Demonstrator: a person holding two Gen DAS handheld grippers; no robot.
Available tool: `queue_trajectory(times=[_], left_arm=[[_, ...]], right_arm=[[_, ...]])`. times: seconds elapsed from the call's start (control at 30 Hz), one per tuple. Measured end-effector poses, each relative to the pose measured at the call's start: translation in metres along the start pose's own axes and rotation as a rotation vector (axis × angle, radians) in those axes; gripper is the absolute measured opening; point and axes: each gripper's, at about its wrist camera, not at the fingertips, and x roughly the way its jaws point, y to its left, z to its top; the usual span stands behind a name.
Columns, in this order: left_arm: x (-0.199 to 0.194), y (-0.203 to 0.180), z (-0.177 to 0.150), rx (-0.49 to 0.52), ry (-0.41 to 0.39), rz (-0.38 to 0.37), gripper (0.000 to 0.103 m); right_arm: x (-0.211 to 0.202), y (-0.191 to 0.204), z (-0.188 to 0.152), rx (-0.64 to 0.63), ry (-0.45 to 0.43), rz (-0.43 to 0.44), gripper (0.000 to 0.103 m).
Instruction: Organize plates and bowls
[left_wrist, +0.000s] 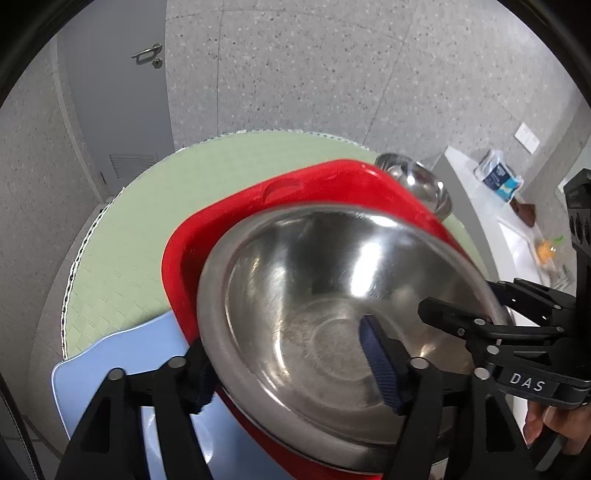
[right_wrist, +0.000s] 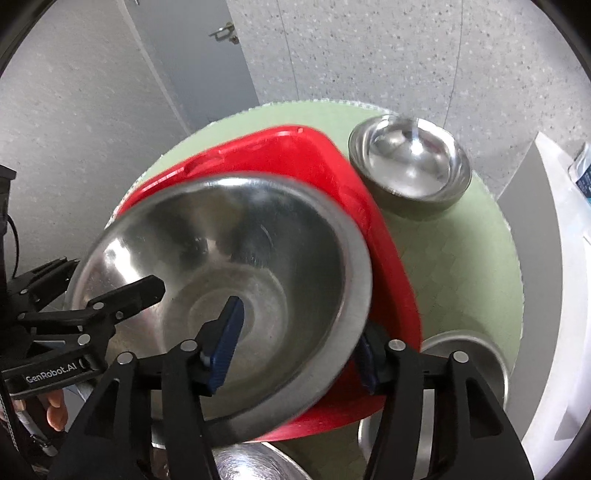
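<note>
Both grippers, left gripper (left_wrist: 295, 369) and right gripper (right_wrist: 295, 350), straddle the big bowl (left_wrist: 332, 295) rim with pads apart, gripping nothing. It rests on the red tray (left_wrist: 295, 188); I'd back out straight, avoiding nudges.

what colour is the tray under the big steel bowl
Red; the tray shows best in the right wrist view, beneath the big steel bowl.

Bare green mat (left_wrist: 122, 236) left of red tray (left_wrist: 332, 184)
</note>
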Motion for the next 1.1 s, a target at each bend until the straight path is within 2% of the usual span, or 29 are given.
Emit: queue_trajectory(times=[0.13,0.2,0.37,0.6,0.73,0.87,1.1], left_arm=[[-0.003,0.003,0.002,-0.041,-0.019,-0.011,0.074],[-0.009,0.006,0.002,-0.056,-0.040,0.011,0.080],[-0.037,0.013,-0.005,-0.085,-0.116,0.012,0.089],[-0.080,0.040,-0.019,-0.086,-0.201,0.020,0.095],[-0.096,0.064,-0.034,-0.060,-0.215,0.031,0.098],[-0.107,0.101,-0.063,-0.022,-0.190,0.050,0.098],[-0.118,0.156,-0.113,-0.048,-0.166,0.063,0.098]], right_arm=[[-0.004,-0.004,0.009,-0.013,-0.013,-0.001,0.065],[-0.007,-0.008,0.011,-0.016,-0.027,0.002,0.065],[-0.023,-0.008,0.008,-0.022,-0.076,-0.024,0.070],[-0.044,0.008,0.003,0.007,-0.142,-0.046,0.070],[-0.058,0.030,-0.012,0.045,-0.184,-0.062,0.072],[-0.062,0.070,-0.041,0.113,-0.215,-0.069,0.072],[-0.056,0.144,-0.093,0.228,-0.263,-0.080,0.072]])
